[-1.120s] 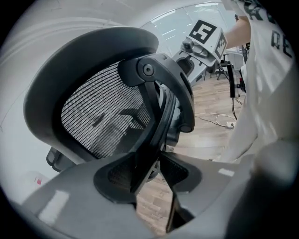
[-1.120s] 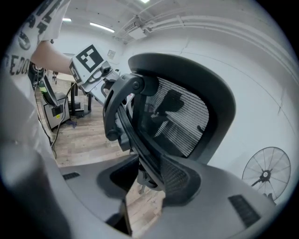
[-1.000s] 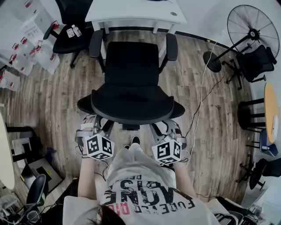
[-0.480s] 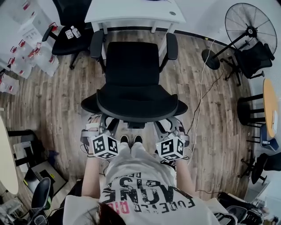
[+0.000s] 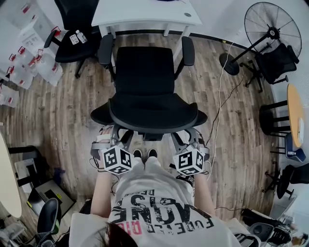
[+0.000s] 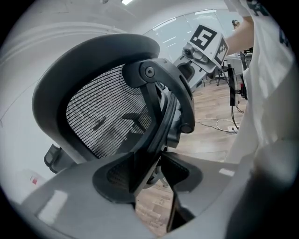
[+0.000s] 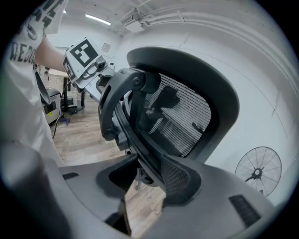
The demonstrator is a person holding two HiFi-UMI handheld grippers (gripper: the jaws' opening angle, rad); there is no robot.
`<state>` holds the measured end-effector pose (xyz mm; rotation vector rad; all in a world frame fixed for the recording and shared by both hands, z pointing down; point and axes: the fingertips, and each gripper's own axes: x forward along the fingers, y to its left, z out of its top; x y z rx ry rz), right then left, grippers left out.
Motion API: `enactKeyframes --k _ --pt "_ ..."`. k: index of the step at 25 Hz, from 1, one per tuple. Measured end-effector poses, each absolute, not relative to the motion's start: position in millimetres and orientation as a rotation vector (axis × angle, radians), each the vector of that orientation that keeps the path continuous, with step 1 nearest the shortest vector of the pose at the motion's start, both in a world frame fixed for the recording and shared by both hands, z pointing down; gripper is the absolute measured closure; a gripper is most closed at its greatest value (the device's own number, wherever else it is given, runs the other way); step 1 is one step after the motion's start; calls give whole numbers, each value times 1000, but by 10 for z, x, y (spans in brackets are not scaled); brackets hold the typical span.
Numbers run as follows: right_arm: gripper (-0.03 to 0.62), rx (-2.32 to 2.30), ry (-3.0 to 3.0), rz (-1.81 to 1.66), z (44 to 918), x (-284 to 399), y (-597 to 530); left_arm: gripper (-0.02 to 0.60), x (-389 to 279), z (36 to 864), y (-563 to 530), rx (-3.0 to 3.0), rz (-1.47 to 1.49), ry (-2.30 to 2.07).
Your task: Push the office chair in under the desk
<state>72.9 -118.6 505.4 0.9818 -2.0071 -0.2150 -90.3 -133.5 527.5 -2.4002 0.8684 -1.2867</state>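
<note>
The desk [image 5: 145, 14] stood at the far side, and the chair [image 5: 145, 72] sat just short of it, seat facing in, backrest [image 5: 152, 118] near. It looked heavy but likely free-rolling. The mesh [image 6: 107, 116] was soft, so the stiff rear struts [image 6: 154, 126] were the place to push. The left gripper [image 6: 154, 172] was spread round one strut; the right gripper [image 7: 147, 179], jaws just opening, straddled another without pinching.

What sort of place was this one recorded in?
Probably an office or workroom: a white desk, an office chair facing it, and a pedestal fan standing nearby.
</note>
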Motion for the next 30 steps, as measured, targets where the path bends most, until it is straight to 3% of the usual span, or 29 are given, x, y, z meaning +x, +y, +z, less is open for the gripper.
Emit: enactKeyframes --k 30 --pt "447 964 -2035 -245 5076 601 -2073 385 -1052 5300 -2241 -2342 -1346 977"
